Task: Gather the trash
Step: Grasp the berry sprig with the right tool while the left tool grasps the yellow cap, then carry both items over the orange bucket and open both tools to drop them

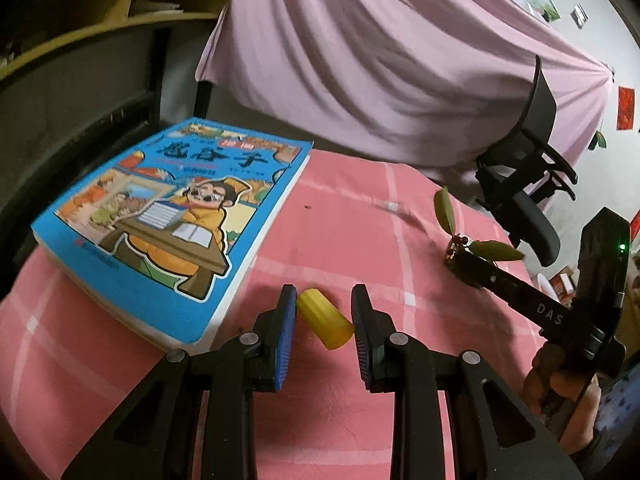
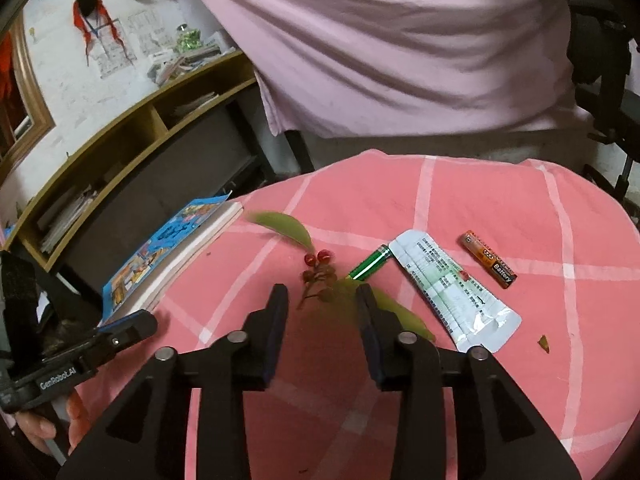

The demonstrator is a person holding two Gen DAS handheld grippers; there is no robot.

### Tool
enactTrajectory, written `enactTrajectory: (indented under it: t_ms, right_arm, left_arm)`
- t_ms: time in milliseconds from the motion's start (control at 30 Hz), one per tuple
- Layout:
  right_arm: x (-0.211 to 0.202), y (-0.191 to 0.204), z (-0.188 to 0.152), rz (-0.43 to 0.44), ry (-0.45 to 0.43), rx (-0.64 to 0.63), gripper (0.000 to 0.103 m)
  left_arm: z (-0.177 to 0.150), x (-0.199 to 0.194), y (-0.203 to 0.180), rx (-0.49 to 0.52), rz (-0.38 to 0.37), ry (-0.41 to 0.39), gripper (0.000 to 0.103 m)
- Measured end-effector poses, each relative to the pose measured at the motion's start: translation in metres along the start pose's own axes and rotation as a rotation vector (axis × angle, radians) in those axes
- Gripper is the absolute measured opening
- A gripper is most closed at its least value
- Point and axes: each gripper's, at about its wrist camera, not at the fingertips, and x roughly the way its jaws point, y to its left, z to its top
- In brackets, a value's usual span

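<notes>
So far little of the collecting looks finished, as I judge it: the pink checked table point(image 2: 460, 200) carries several scraps, and no bin or bag shows in either view. The left gripper point(image 1: 324, 312) reaches down over a small yellow cap point(image 1: 325, 319) lying just beside the blue picture book point(image 1: 172, 224); its jaws stand apart with the cap between them, one end against the left pad and the other end close to the right pad, though I cannot tell whether they pinch it, and it lies on the cloth. The right gripper point(image 2: 322, 300) is over a leafy sprig with red berries point(image 2: 318, 268); its jaws are apart, and the stem and one leaf sit between and under them without being gripped as far as I can see. Off to the right of the sprig lie a green battery point(image 2: 370, 264), a flattened white tube point(image 2: 452, 292) touching it, an orange battery point(image 2: 490, 260) a little apart, and a tiny leaf fragment point(image 2: 543, 342) near the table's edge. All of these seem left to gather.
</notes>
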Motion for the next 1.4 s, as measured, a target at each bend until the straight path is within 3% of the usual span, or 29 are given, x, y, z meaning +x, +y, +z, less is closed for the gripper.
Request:
enactTrajectory:
  t_ms: [300,367,433,667,767,1033,1200,1400]
  right_arm:
    - [0.024,0.019,0.016,-0.071,0.033,-0.104,0.033]
    - [0.023,0.017,0.015,-0.078,0.031,-0.107,0.028]
    - [0.023,0.012,0.015,-0.068,0.032,-0.089,0.012]
    - [0.017,0.019,0.010,-0.066,0.007,-0.117,0.009]
    - [0.003,0.021,0.007,-0.054,-0.059,-0.129,0.009]
    - [-0.074,0.016,-0.020,-0.013,-0.371,-0.138,0.009]
    - [-0.122,0.031,-0.041,-0.102,-0.474,-0.272,0.009]
    - [-0.178,0.029,-0.059,-0.159,-0.601,-0.258,0.009]
  left_arm:
    - [0.000,0.002,0.000,0.004,-0.016,0.020,0.023]
    - [0.001,0.003,0.002,-0.006,-0.021,0.024,0.023]
    - [0.002,0.003,0.001,-0.005,-0.017,0.021,0.023]
    - [0.001,-0.004,-0.010,0.001,-0.009,-0.033,0.023]
    - [0.000,-0.014,-0.023,0.043,-0.004,-0.106,0.023]
    - [-0.015,-0.046,-0.063,0.174,-0.019,-0.350,0.023]
    - [-0.027,-0.071,-0.082,0.230,-0.061,-0.478,0.023]
    - [-0.036,-0.088,-0.107,0.271,-0.104,-0.562,0.023]
